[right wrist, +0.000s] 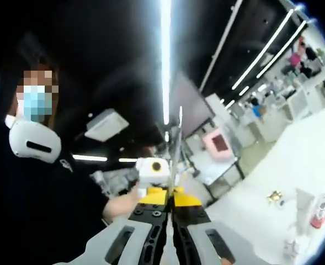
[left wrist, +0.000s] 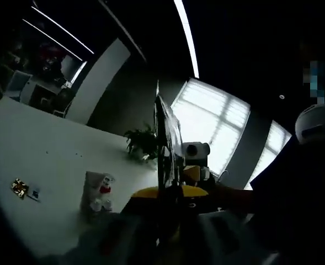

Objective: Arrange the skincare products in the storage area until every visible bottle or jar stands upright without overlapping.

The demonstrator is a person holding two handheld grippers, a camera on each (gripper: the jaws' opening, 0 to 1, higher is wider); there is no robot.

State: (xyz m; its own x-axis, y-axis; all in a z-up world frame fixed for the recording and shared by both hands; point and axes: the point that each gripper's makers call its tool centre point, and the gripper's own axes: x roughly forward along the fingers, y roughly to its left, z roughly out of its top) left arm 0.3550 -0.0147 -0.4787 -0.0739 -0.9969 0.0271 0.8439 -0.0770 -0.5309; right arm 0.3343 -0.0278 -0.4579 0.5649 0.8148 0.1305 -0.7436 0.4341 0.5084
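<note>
Two claws [left wrist: 168,221] [right wrist: 170,221] clenched on thin sheet [left wrist: 165,132], white red-capped bottles [left wrist: 99,193] upright on table [left wrist: 41,143]

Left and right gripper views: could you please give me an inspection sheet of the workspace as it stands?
Surface: white table.
Job's things: skincare bottles bunched in a clear holder, far from both grippers.
Clutter: small items lying on the table.
Grippers: right gripper seems shut on a thin panel; left gripper too dark to tell.
Cables: nothing seen.
Surroundings: plant, windows, person.
</note>
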